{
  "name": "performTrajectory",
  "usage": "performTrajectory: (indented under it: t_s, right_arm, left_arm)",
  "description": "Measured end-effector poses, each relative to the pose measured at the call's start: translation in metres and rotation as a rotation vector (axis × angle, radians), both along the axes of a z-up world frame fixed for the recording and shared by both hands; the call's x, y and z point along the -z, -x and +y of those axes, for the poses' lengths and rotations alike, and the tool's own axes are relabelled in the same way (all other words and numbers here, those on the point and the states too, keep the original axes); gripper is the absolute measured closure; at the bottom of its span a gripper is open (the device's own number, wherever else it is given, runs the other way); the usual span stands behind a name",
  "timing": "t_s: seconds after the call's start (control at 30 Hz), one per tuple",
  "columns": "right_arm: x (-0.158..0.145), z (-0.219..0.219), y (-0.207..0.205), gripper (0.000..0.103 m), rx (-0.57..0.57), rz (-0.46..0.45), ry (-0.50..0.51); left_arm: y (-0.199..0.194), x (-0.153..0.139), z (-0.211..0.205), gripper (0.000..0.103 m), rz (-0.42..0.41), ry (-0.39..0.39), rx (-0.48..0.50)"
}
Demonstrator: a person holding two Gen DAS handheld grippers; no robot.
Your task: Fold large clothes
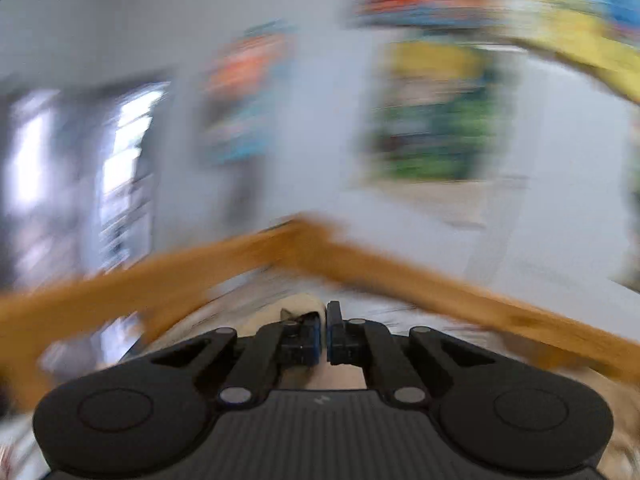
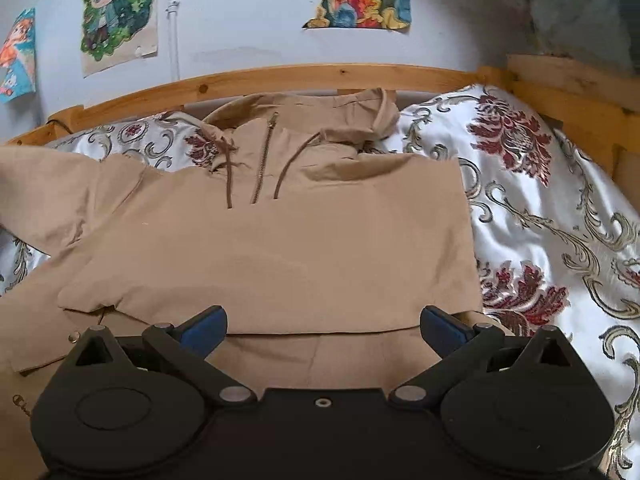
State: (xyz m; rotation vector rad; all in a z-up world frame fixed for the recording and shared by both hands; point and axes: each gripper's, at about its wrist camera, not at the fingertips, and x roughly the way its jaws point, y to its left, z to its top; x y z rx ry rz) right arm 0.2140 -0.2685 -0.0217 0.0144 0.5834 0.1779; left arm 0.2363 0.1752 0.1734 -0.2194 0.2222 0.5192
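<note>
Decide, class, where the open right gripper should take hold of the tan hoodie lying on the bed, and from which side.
Grip the folded hem edge of the hoodie, coming in low from the near side. That doubled edge lies straight between the right gripper fingers, so it probably pinches cleanly.

L hand-held gripper (image 1: 323, 330) jaws closed tight; R hand-held gripper (image 2: 323, 330) jaws spread wide, nothing between.
</note>
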Motion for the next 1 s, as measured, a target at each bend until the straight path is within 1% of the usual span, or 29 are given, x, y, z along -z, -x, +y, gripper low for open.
performTrajectory:
  t_s: [0.03,0.07,0.1,0.13,0.2,0.23,0.3,0.33,0.37,0.4,0.43,0.5,0.57,0.63,0.67,0.73,0.77,0.83,0.93,0.97,1.0]
  right_arm:
    - [0.000,-0.004,-0.001,0.001,0.013,-0.007,0.001]
    - [-0.001,-0.010,-0.002,0.001,0.033,-0.015,0.004]
    - [-0.001,-0.015,-0.001,0.001,0.053,-0.022,0.004]
    - [-0.002,-0.023,-0.003,0.001,0.077,-0.027,0.002]
    - [-0.003,-0.037,-0.004,0.001,0.122,-0.035,-0.009]
    - [-0.004,-0.045,-0.005,0.001,0.146,-0.038,-0.015]
    - [-0.004,-0.059,-0.007,0.001,0.187,-0.040,-0.026]
    - [-0.003,-0.066,-0.007,0.001,0.204,-0.041,-0.029]
    - [-0.003,-0.072,-0.008,0.001,0.221,-0.042,-0.029]
    - [-0.002,-0.077,-0.008,0.001,0.236,-0.042,-0.027]
    - [-0.001,-0.081,-0.009,0.001,0.248,-0.040,-0.028]
    - [0.001,-0.089,-0.008,0.001,0.269,-0.037,-0.035]
    - [0.002,-0.093,-0.008,0.001,0.281,-0.037,-0.039]
    - [0.001,-0.094,-0.008,0.001,0.281,-0.038,-0.034]
    - [0.002,-0.093,-0.008,0.001,0.278,-0.041,-0.030]
    - [0.003,-0.090,-0.009,0.001,0.262,-0.039,-0.022]
    - [0.004,-0.087,-0.009,0.001,0.250,-0.038,-0.015]
    - [0.005,-0.079,-0.010,0.001,0.230,-0.039,0.010]
    - [0.007,-0.068,-0.010,0.001,0.188,-0.055,0.053]
    - [0.008,-0.063,-0.010,0.001,0.176,-0.061,0.067]
    - [0.008,-0.057,-0.010,0.001,0.156,-0.066,0.079]
  left_arm:
    - [-0.006,-0.009,-0.023,0.102,0.001,-0.077,0.127]
    - [-0.010,-0.015,-0.045,0.102,0.013,-0.137,0.238]
    - [-0.015,-0.018,-0.068,0.102,0.037,-0.195,0.355]
    - [-0.019,-0.019,-0.090,0.102,0.069,-0.244,0.451]
    - [-0.028,-0.006,-0.140,0.101,0.176,-0.354,0.647]
    - [-0.031,0.005,-0.162,0.101,0.231,-0.396,0.723]
    - [-0.034,0.033,-0.200,0.101,0.341,-0.465,0.855]
    - [-0.034,0.049,-0.216,0.101,0.396,-0.485,0.908]
    - [-0.033,0.064,-0.227,0.101,0.443,-0.485,0.949]
    - [-0.032,0.081,-0.237,0.096,0.494,-0.475,0.991]
    - [-0.030,0.096,-0.241,0.094,0.535,-0.461,1.024]
    - [-0.027,0.119,-0.241,0.094,0.593,-0.415,1.061]
    - [-0.016,0.132,-0.235,0.082,0.617,-0.367,1.088]
    - [-0.003,0.139,-0.227,0.047,0.625,-0.331,1.108]
    - [0.002,0.140,-0.223,0.042,0.625,-0.322,1.119]
    - [0.011,0.140,-0.214,0.036,0.628,-0.311,1.140]
    - [0.015,0.139,-0.207,0.034,0.633,-0.300,1.133]
    - [0.022,0.134,-0.193,0.023,0.620,-0.264,1.096]
    - [0.027,0.128,-0.159,0.017,0.578,-0.169,0.999]
    - [0.029,0.126,-0.147,0.016,0.561,-0.139,0.950]
    - [0.029,0.125,-0.136,0.016,0.551,-0.126,0.894]
